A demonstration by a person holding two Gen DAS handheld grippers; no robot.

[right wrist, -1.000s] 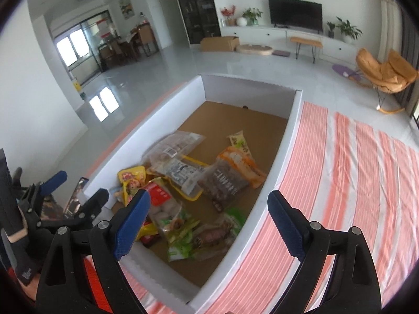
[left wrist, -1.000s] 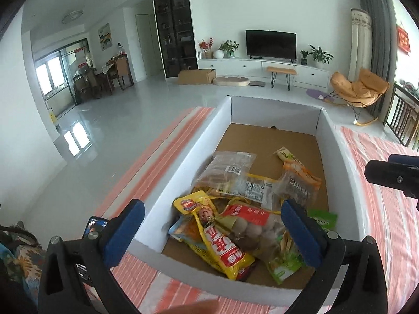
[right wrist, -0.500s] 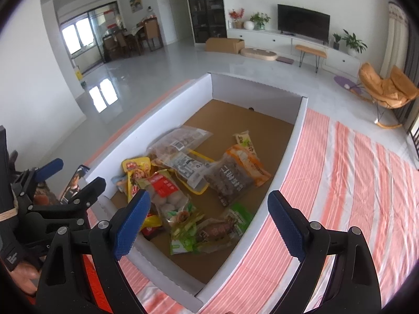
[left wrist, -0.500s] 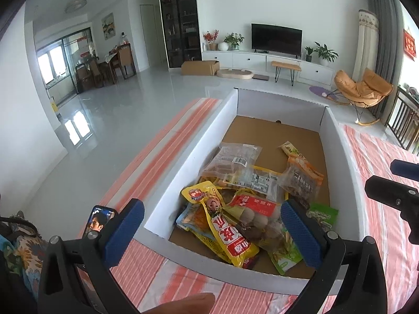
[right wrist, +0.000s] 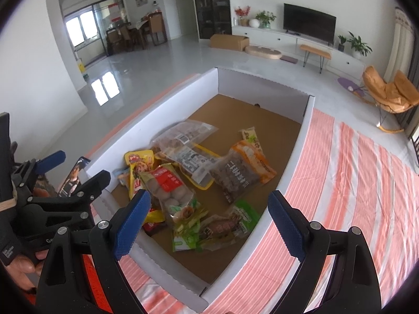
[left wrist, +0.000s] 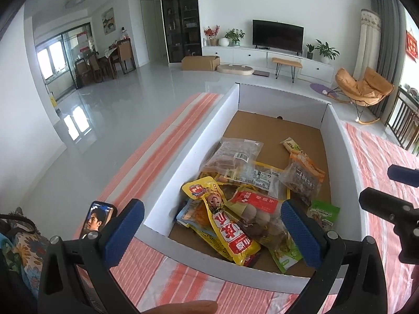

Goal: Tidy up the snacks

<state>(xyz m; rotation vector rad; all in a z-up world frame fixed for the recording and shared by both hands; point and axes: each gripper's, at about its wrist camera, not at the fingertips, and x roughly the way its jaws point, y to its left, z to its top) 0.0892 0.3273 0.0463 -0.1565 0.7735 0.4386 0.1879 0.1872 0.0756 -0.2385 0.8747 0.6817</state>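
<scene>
Both hand-held grippers hang above the near end of the box with nothing between their pads: the left gripper (left wrist: 212, 225) has its jaws wide apart, and the right gripper (right wrist: 209, 219) is spread the same way.

Under them stands the big white cardboard box (right wrist: 157, 110) with a brown floor, on a cloth with orange and white stripes (right wrist: 353, 183). The snacks lie in a loose pile at the near end of the box, while the far half is bare.

Largest of them is the clear bag with a barcode label (left wrist: 231, 154), which rests on a yellow-edged pouch (right wrist: 193, 162). Beside these lies the orange-topped bag of dark pieces (left wrist: 303, 175). The red-labelled pack of round balls (right wrist: 170, 188) overlaps the long yellow packet with a cartoon face (left wrist: 222, 222), and the small green packet (right wrist: 246, 212) touches the right wall.

I think the main risk is the overlap: closing on one slippery pouch may catch its neighbour as well, or the film may slide out of the pads. A phone (left wrist: 97, 217) lies just outside the left wall, near the left gripper, and a careless swing could knock it.
</scene>
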